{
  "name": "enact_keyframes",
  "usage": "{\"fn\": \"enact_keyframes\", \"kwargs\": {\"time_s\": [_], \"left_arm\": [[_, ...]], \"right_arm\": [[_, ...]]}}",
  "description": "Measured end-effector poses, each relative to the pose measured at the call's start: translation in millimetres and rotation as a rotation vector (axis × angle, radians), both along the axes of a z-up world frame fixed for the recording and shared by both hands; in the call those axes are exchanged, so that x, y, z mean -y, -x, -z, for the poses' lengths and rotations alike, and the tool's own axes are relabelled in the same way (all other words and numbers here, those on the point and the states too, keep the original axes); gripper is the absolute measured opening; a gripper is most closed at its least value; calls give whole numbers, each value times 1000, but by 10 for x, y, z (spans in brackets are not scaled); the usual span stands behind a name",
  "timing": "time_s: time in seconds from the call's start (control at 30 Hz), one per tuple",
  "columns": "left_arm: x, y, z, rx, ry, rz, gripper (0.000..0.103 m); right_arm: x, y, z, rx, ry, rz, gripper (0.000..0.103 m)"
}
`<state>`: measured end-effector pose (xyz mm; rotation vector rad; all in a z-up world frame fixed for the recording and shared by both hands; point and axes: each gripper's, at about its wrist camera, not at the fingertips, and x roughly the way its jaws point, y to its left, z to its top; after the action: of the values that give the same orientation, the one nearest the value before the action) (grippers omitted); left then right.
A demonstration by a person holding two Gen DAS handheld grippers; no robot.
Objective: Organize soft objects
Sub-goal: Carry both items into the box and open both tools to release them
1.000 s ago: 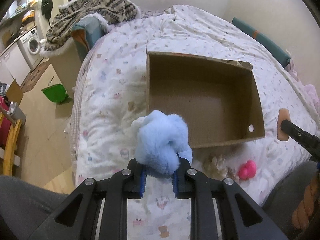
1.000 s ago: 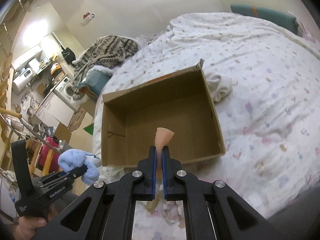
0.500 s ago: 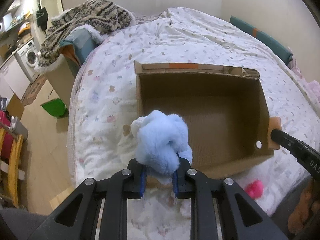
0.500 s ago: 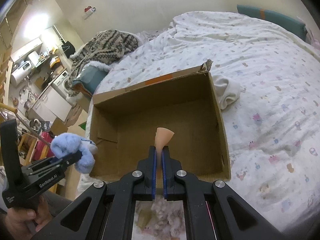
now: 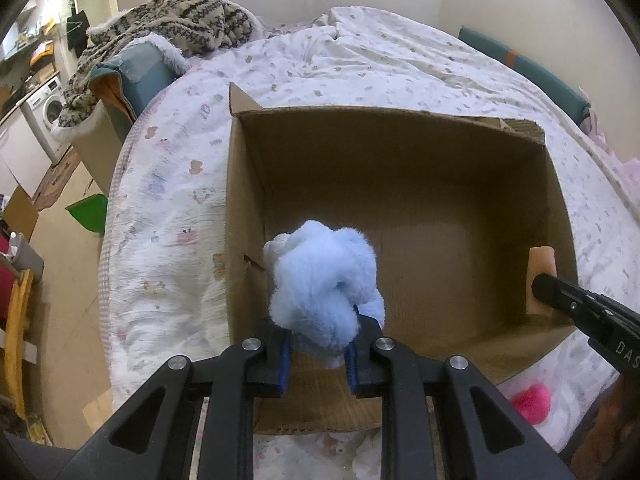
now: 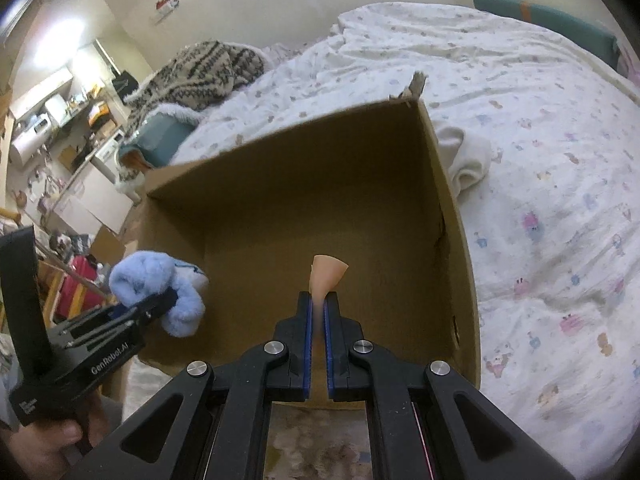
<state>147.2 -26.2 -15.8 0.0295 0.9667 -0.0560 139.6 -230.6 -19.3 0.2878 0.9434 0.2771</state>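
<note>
An open cardboard box [image 5: 400, 124] [image 6: 452, 216] lies on the bed. My left gripper [image 5: 318, 354] is shut on a fluffy light-blue plush toy [image 5: 324, 284] and holds it over the box's near left corner; the toy also shows in the right wrist view [image 6: 156, 288]. My right gripper [image 6: 317, 316] is shut on a thin peach-coloured soft piece [image 6: 326, 274], held over the box's near right side; it shows in the left wrist view [image 5: 541, 264].
A pink soft toy [image 5: 530, 402] and a pale fluffy item [image 5: 320, 452] lie on the patterned quilt [image 5: 168, 216] in front of the box. A white cloth [image 6: 466, 160] lies beside the box's right wall. A striped blanket [image 5: 176, 24] is heaped at the bed's far left.
Both grippers have moved forward over the box with their loads. The box now fills most of each view. Both grips are unchanged.
</note>
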Motion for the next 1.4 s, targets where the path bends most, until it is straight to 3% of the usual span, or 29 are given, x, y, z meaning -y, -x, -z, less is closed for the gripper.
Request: {"fn": "enact_keyframes", "kwargs": {"time_s": [0.47, 1.1, 1.3, 1.4], "left_arm": [[86, 23, 87, 18, -33, 39, 22], [83, 72, 52, 22, -7, 33, 28], [122, 95, 22, 36, -20, 47, 49], [130, 111, 3, 43, -19, 48, 61]], "right_arm": [[-120, -45, 126, -41, 41, -35, 7], [-85, -68, 140, -40, 28, -20, 7], [-72, -56, 122, -22, 25, -16, 14], [-45, -62, 111, -19, 7, -7, 30]]}}
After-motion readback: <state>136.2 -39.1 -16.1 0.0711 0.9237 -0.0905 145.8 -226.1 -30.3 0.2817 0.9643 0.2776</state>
